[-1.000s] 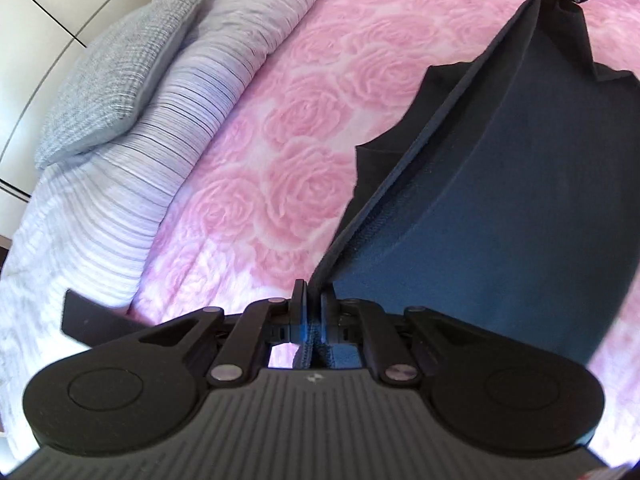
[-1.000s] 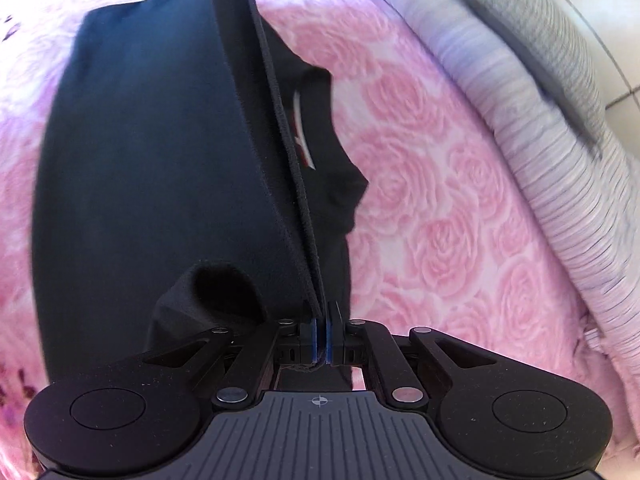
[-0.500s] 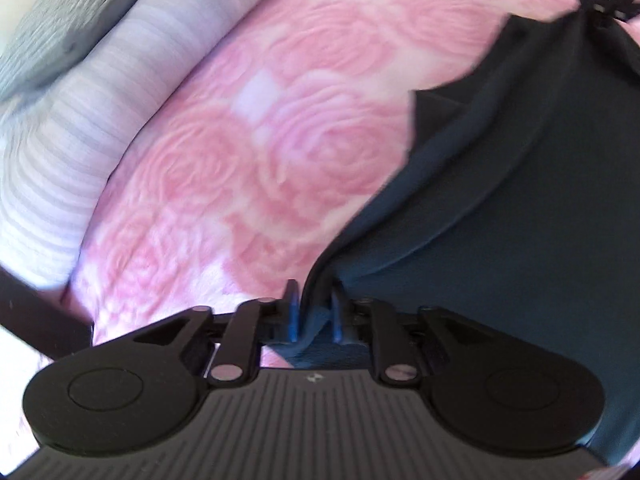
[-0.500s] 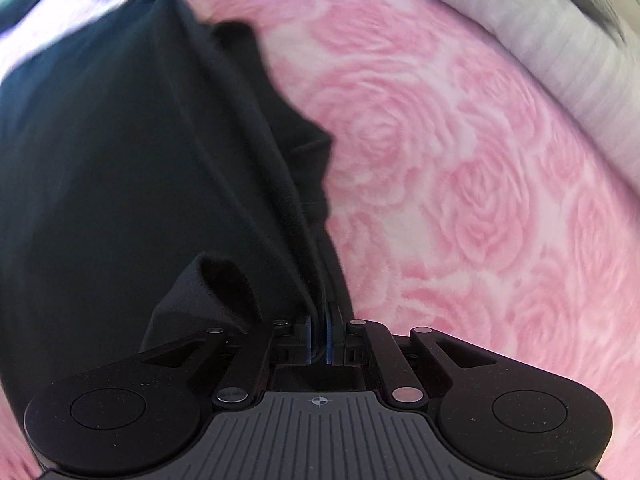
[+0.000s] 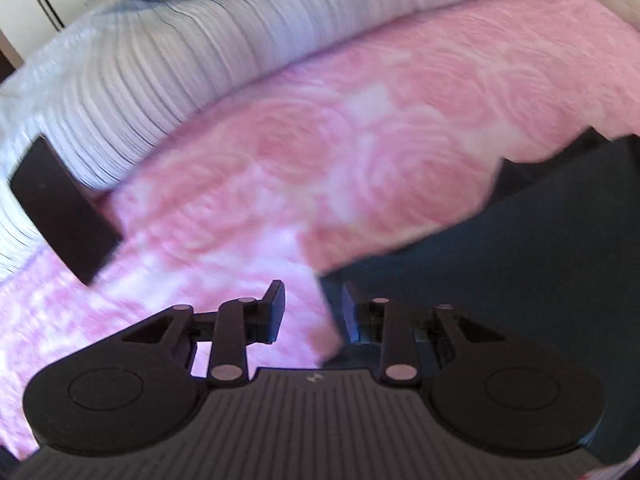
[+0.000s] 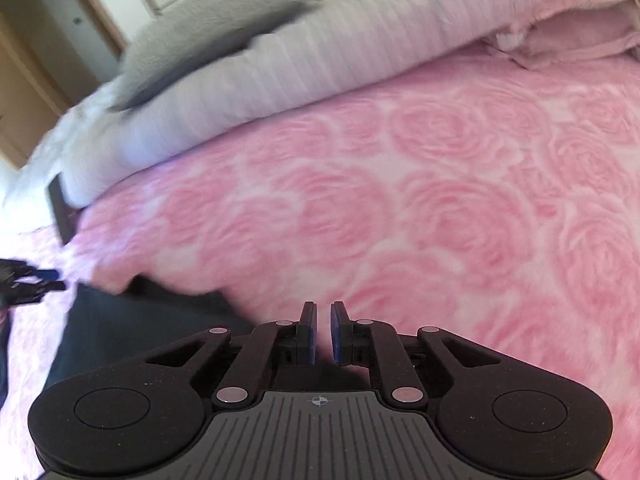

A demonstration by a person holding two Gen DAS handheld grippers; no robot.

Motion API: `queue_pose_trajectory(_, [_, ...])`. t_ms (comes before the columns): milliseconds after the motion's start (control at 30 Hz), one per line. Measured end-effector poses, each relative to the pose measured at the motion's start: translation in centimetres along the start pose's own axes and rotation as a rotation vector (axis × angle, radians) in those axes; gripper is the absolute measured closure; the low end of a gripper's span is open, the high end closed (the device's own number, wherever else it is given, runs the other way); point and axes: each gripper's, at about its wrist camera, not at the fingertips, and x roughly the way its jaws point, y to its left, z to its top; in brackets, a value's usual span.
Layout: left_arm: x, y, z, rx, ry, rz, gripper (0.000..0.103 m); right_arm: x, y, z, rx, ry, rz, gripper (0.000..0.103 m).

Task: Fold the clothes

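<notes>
A dark navy garment (image 5: 520, 272) lies flat on the pink rose blanket (image 5: 320, 152), filling the lower right of the left wrist view. My left gripper (image 5: 312, 304) is open just above the blanket, and the garment's edge runs by its right finger (image 5: 349, 308), with no pad pressing on it. In the right wrist view the garment (image 6: 120, 328) lies at the lower left, beside my right gripper (image 6: 324, 316). Its jaws are opening, a narrow gap shows, and no cloth is between the pads. The left gripper's tips (image 6: 36, 280) peek in at the left edge.
A striped pale duvet (image 5: 200, 60) is bunched along the far side of the bed, with a grey pillow (image 6: 208, 40) on top. A flat black object (image 5: 60, 212) lies at the duvet's foot on the left. Cupboard doors (image 6: 80, 8) stand behind.
Both grippers have let go of the garment's raised edge and their jaws have parted. The garment has dropped flat onto the blanket. Both views have rolled and swung toward the duvet.
</notes>
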Motion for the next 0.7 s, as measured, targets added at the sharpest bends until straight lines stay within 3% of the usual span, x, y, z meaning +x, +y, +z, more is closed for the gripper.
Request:
queue_pose_trajectory(233, [1.6,-1.3,-1.8,0.001,0.035,-0.005,0.066,1.5,6.3,-6.6,-0.164,0.059,-0.124,0.092])
queue_pose_trajectory(367, [1.0,-1.2,-1.9,0.016,0.027,0.0,0.066,3.1,8.9,-9.2,-0.275,0.075,-0.207,0.092])
queue_pose_trajectory(533, [0.8,-0.7,-2.1,0.002,0.024,-0.004,0.066,3.4,9.7,-10.4,-0.333,0.051,-0.251,0.092])
queue_pose_trajectory(700, [1.7,0.0,-1.8,-0.083,0.023,-0.061,0.066,3.2,10.4,-10.9,-0.37,0.038,-0.306,0.092])
